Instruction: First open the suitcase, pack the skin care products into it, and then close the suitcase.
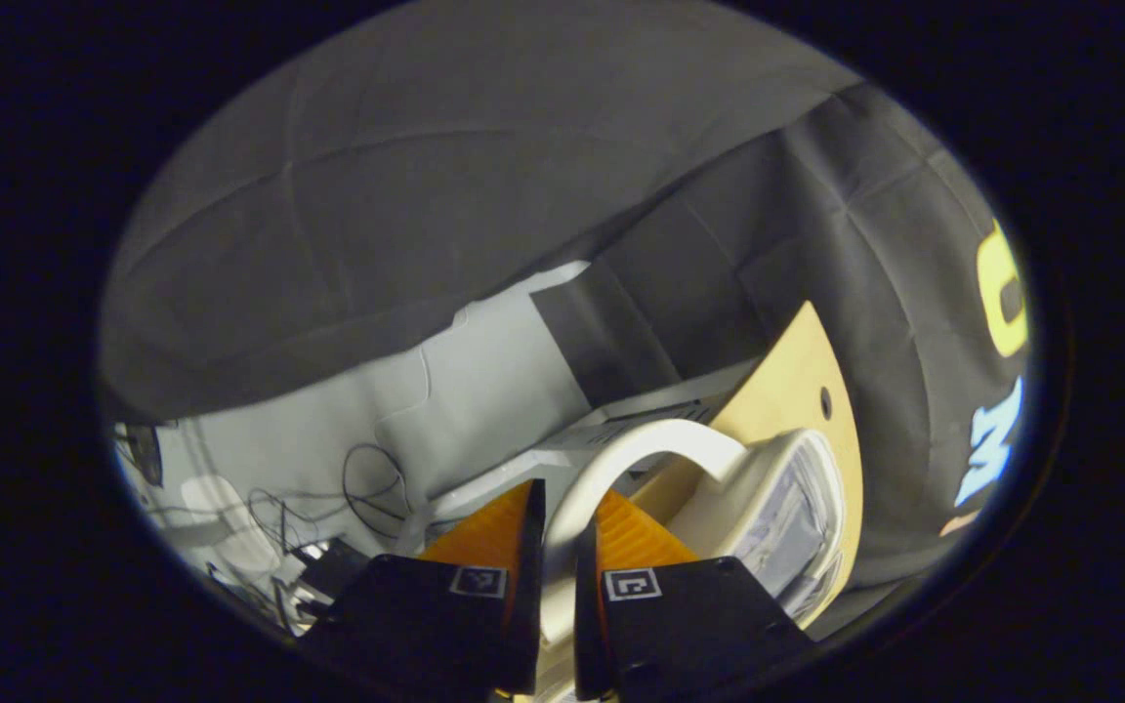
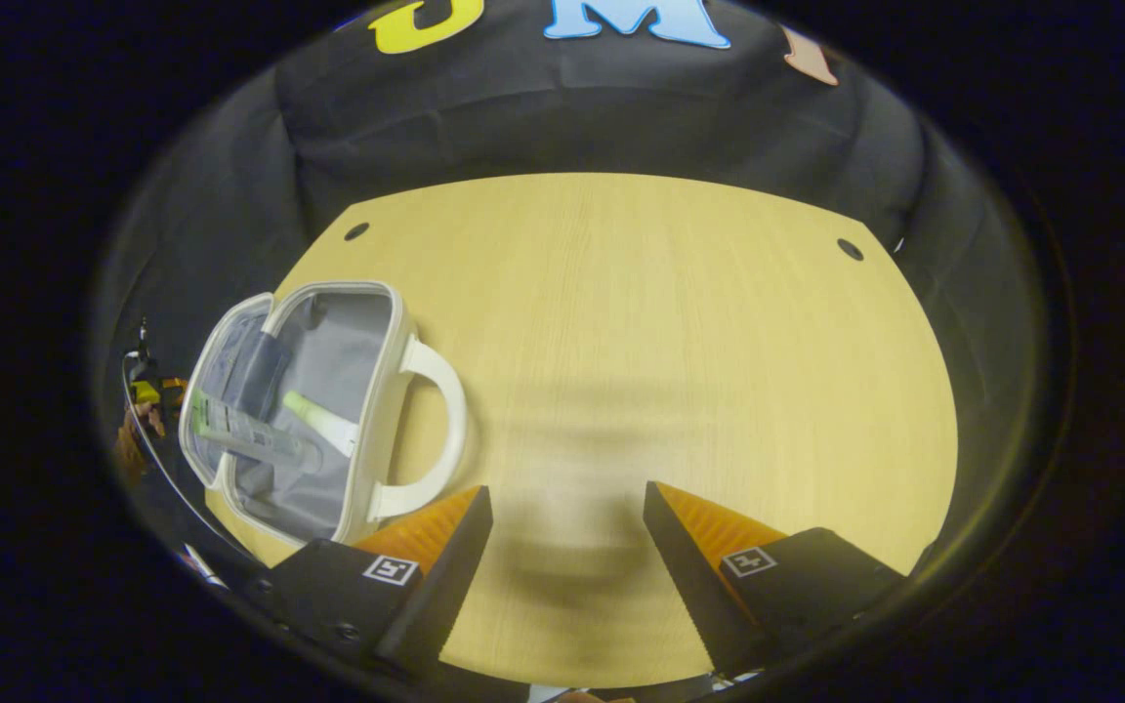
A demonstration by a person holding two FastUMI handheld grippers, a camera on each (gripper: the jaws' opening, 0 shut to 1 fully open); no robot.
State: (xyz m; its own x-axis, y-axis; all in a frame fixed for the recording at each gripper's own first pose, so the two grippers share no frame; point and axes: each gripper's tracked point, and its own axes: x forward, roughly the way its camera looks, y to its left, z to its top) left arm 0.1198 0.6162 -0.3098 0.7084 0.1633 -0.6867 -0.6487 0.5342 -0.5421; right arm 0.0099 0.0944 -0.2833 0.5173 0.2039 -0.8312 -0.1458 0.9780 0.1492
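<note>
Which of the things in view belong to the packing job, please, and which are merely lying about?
Job: white zip-around suitcase with handle; pale green skin care tubes inside it; left gripper shut on its handle; right gripper.
Lying about: tangled black cables; light wooden table.

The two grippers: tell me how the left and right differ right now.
The left gripper has its fingers closed on the suitcase's white handle; the right gripper is open and holds nothing. The left is at the suitcase; the right hovers over bare table beside it. Both have orange fingers on black bodies.
</note>
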